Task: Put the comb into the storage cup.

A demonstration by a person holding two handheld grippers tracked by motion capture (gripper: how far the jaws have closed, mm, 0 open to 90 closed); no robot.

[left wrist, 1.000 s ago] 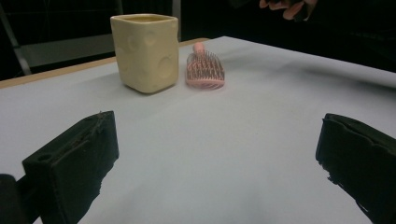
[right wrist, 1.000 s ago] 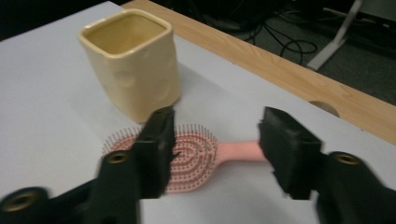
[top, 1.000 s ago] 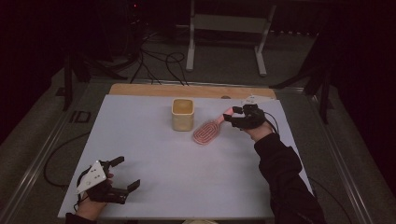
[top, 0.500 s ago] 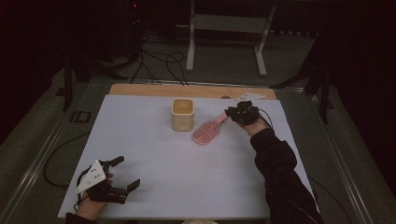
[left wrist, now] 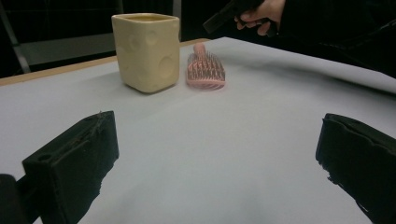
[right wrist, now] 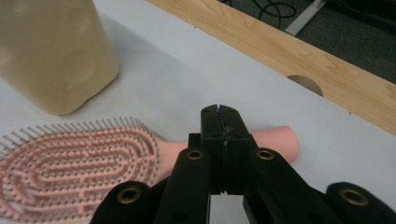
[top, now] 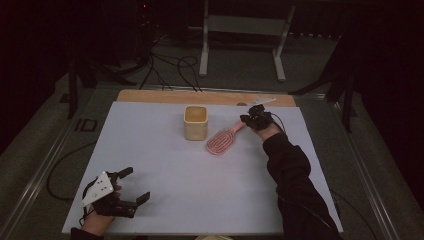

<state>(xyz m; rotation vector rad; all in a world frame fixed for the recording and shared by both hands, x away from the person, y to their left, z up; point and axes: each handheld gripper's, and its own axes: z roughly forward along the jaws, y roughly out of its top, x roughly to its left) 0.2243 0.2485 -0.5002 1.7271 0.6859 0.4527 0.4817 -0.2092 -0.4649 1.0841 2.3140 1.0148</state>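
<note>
A pink hairbrush (top: 220,142) lies bristles up on the white table (top: 200,200), its handle pointing to the far right. To its left stands a cream cup (top: 195,122). My right gripper (top: 247,119) hovers right over the handle's end. In the right gripper view its jaws (right wrist: 218,112) have just been closing and now meet tip to tip with nothing between them; the handle (right wrist: 280,140) passes underneath. My left gripper (top: 136,184) rests open at the near left corner. The left gripper view shows its jaws wide apart (left wrist: 219,154), facing the cup (left wrist: 147,51) and the brush (left wrist: 205,70).
A wooden strip (top: 200,96) with a round hole (right wrist: 306,84) runs along the table's far edge. Beyond it stand a metal frame (top: 240,40) and loose cables (top: 170,65) on the floor. The person's dark sleeve (top: 295,185) lies over the right side.
My right gripper has moved left and down to the brush handle, and its jaws have shut. The left gripper has kept still.
</note>
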